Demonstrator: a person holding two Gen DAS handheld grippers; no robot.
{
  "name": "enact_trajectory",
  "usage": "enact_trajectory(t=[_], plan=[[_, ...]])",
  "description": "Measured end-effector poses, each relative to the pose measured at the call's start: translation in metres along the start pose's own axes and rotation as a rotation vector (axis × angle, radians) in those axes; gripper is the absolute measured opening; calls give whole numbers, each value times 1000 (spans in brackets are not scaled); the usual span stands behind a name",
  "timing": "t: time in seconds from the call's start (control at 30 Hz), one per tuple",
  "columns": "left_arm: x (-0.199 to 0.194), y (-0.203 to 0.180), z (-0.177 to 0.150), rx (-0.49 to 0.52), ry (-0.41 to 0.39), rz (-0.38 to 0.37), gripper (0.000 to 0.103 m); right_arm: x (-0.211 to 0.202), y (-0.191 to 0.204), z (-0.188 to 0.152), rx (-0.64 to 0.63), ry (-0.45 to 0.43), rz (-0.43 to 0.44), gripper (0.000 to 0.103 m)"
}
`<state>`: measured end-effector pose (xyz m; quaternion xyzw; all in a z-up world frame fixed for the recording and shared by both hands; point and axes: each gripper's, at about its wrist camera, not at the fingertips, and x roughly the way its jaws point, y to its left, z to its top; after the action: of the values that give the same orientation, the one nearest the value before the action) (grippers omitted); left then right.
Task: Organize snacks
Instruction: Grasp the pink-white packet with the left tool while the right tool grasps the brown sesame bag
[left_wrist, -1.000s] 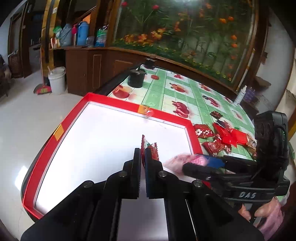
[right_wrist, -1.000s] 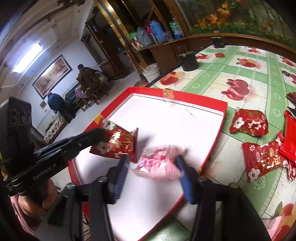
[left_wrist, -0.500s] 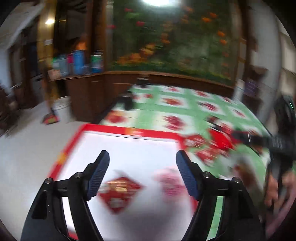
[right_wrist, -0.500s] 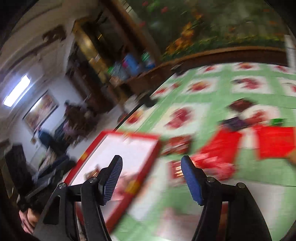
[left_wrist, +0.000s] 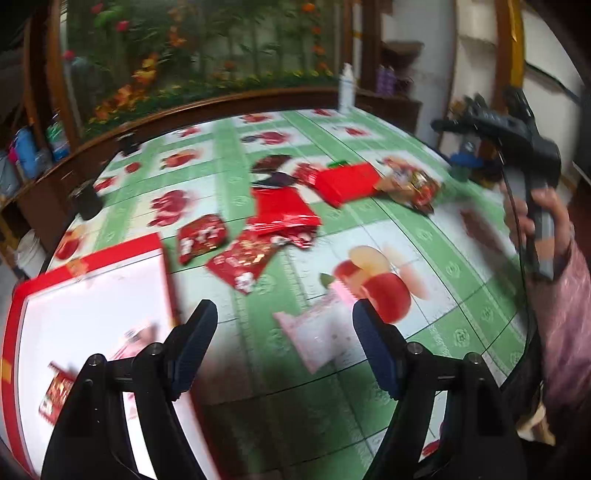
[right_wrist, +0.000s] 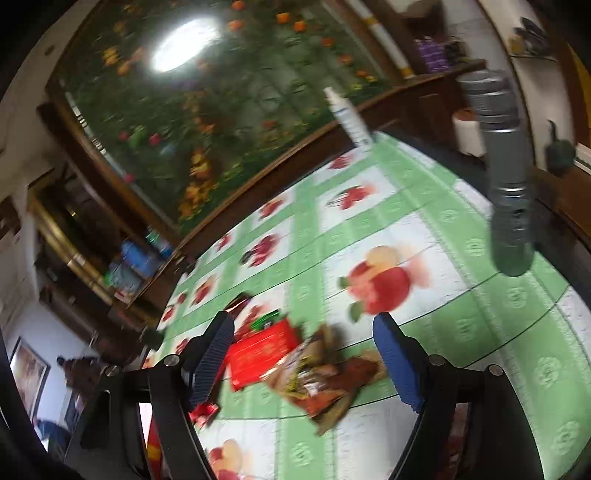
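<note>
Two grippers, both with jaws wide apart and nothing clamped.

Left gripper (left_wrist: 284, 339): jaws spread, nothing between the pads. A pale pink snack packet (left_wrist: 317, 332) lies flat on the table (left_wrist: 461, 325) below and between the fingers; no contact visible. Frame is motion-blurred.

Right gripper (right_wrist: 303, 358): its jaws have just been opening further, and the pads grip nothing. Seen between the fingers, on the table, a brownish mixed-print snack bag (right_wrist: 325, 376) lies just beside a flat red packet (right_wrist: 262, 350), touching or overlapping it at one edge; blur prevents telling which. In the left wrist view this gripper is held up at the right edge by a hand (left_wrist: 543, 214) in a pink patterned sleeve (left_wrist: 565, 314).

Red-rimmed white tray (left_wrist: 155, 243) sits at the left of the table. Two packets lie inside it near the left gripper's left finger: a small red one (left_wrist: 55, 395) and a pinkish one (left_wrist: 136, 332), the second badly blurred.

Loose snacks still on the green fruit-print cloth, outside the tray: several red packets (left_wrist: 284, 210) clustered mid-table, a dark packet (left_wrist: 273, 166) behind them.

White spray bottle (left_wrist: 346, 88) stands at the far table edge. Grey cylindrical flask (right_wrist: 506, 173) stands at the right in the right wrist view.
</note>
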<state>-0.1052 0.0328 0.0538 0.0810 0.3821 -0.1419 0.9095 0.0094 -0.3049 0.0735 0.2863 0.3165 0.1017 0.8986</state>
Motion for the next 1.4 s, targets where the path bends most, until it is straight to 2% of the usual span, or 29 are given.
enact_trajectory(t=[0.07,0.17,0.3,0.37,0.4,0.5,0.67,0.77,0.83,1.07,1.1,1.13,1.17,1.2,1.23,1.4], plan=[[6,-12,0,65,22,-5,76,7,-1,4,-15,15,-3,81],[17,-26,-2,159,67,-35,76,21,8,3,-103,63,-15,81],[23,-34,-5,263,88,-54,76,45,12,-5,-228,168,-42,81],[27,-33,-4,279,98,-70,76,57,11,-11,-251,234,-47,81],[30,-31,-2,270,114,-87,75,66,10,-15,-270,279,-63,81],[35,-27,2,275,123,-99,75,79,11,-26,-339,344,-132,82],[41,-28,5,319,153,-144,75,78,16,-34,-389,351,-121,80],[46,-31,3,350,180,-152,75,78,10,-32,-348,376,-92,72],[52,-33,2,359,215,-164,76,78,10,-31,-347,376,-89,72],[57,-27,3,302,245,-207,76,76,11,-31,-348,370,-93,72],[57,-27,4,288,246,-204,74,76,11,-31,-350,369,-95,71],[56,-27,4,279,244,-204,67,76,11,-31,-350,370,-95,70],[56,-27,4,273,243,-206,62,76,12,-31,-349,372,-90,65],[55,-27,4,259,242,-212,53,77,14,-32,-345,380,-76,55],[54,-28,4,248,241,-216,45,77,15,-32,-336,392,-60,55],[51,-32,3,201,230,-190,43,75,19,-35,-356,399,-49,47]])
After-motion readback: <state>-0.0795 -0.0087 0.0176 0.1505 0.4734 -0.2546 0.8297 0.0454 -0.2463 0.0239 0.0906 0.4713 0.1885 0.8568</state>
